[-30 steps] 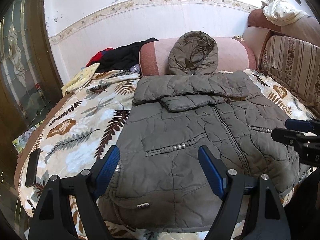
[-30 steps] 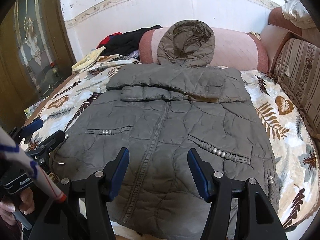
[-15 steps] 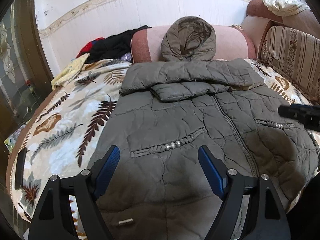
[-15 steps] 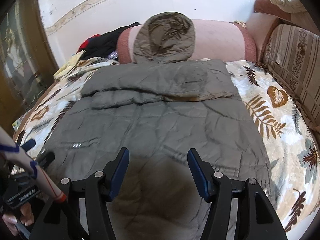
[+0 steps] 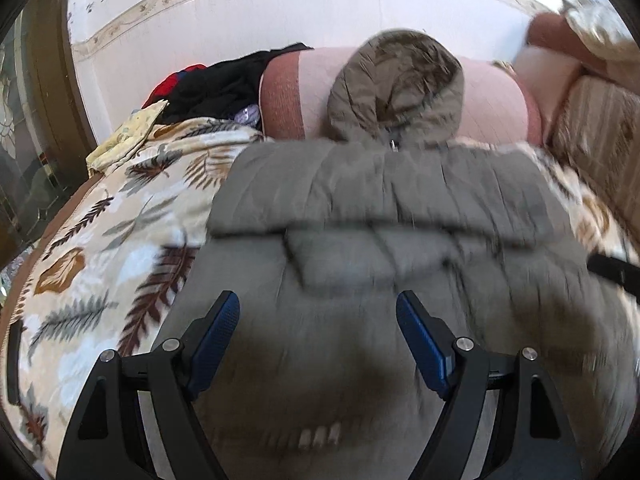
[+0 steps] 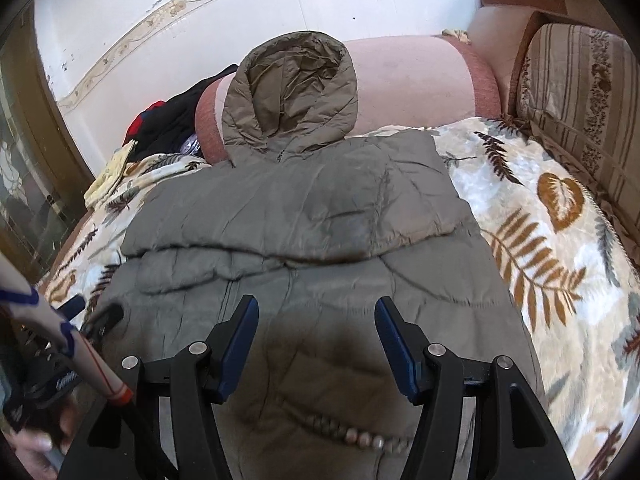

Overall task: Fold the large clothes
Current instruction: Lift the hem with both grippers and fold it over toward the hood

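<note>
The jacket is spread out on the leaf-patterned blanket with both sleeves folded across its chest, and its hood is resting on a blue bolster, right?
Not quite. The bolster is pink, not blue, as the right wrist view shows. The rest holds: the jacket lies on the leaf-patterned blanket, sleeves folded across its chest, hood against the bolster.

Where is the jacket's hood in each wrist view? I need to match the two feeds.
Left wrist view: the hood sits top centre, propped against the pink bolster.
Right wrist view: the hood sits upper centre-left, against the same bolster.
Shared landmark: the black and red clothes pile, left of the bolster in both views.
</note>
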